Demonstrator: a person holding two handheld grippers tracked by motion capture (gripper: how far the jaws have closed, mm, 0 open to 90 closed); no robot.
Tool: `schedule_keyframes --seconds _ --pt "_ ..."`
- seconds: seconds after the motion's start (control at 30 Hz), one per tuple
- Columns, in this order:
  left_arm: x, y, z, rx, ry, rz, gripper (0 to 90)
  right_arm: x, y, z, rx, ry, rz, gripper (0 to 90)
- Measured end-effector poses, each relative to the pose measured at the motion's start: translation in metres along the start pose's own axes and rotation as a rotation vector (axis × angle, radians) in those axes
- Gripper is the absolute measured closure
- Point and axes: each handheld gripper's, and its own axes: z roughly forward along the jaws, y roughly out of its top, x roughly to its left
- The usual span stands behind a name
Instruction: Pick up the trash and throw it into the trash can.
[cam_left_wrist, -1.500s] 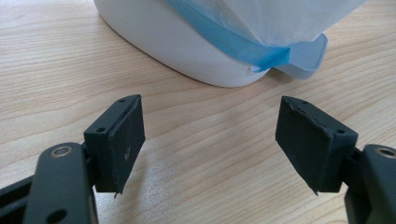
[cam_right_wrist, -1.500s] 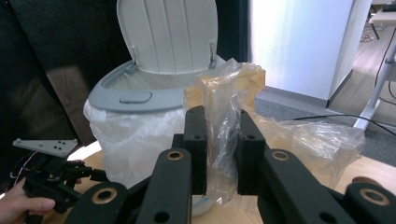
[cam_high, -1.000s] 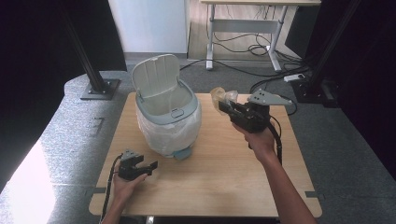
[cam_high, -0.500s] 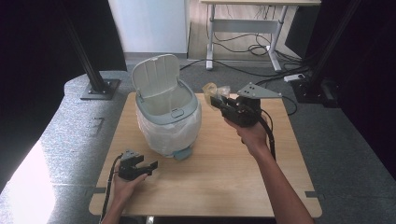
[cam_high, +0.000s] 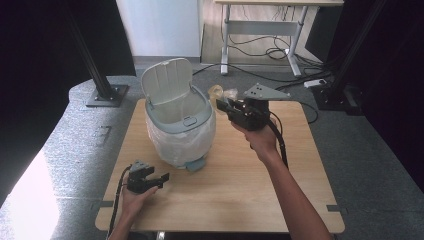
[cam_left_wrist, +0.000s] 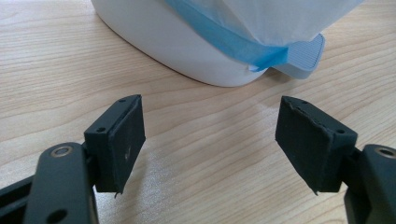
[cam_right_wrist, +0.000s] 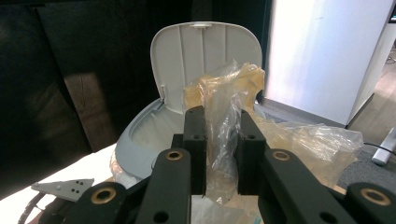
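Since a second ago my right hand-held gripper has carried its load leftward across the counter, from out by the right side to just beside the bin's rim, while my left one has stayed put.

Nearest me, my left hand-held gripper rests low on the counter in front of the bin, jaws spread wide with nothing between them. In the left gripper view its pads frame bare wood, and just past them sit the bin's white base and the blue foot pedal.

Farther out stands the pedal bin, its white liner draped over the outside and its lid tipped up and back, so the mouth is open.

Beyond that, at the bin's right edge, my right hand-held gripper is clenched on a crumpled clear plastic bag; in the right gripper view the film is pinched between the two pads and bulges out above and to the side. The bag hangs in the air just beside the rim, not yet over the opening.

I judge this as the carrying step of throwing the bag away. Next I need to bring it a little farther left until it hangs over the open mouth, dip it in, then let the jaws part so the film drops clear and doesn't cling to the pads.
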Motion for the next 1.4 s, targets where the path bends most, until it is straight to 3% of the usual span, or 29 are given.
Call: schedule_keyframes --seconds 1.4 --pt "0.001 0.000 0.000 0.004 -0.014 -0.004 24.0 0.016 0.024 0.040 0.000 0.028 -0.023 78.2"
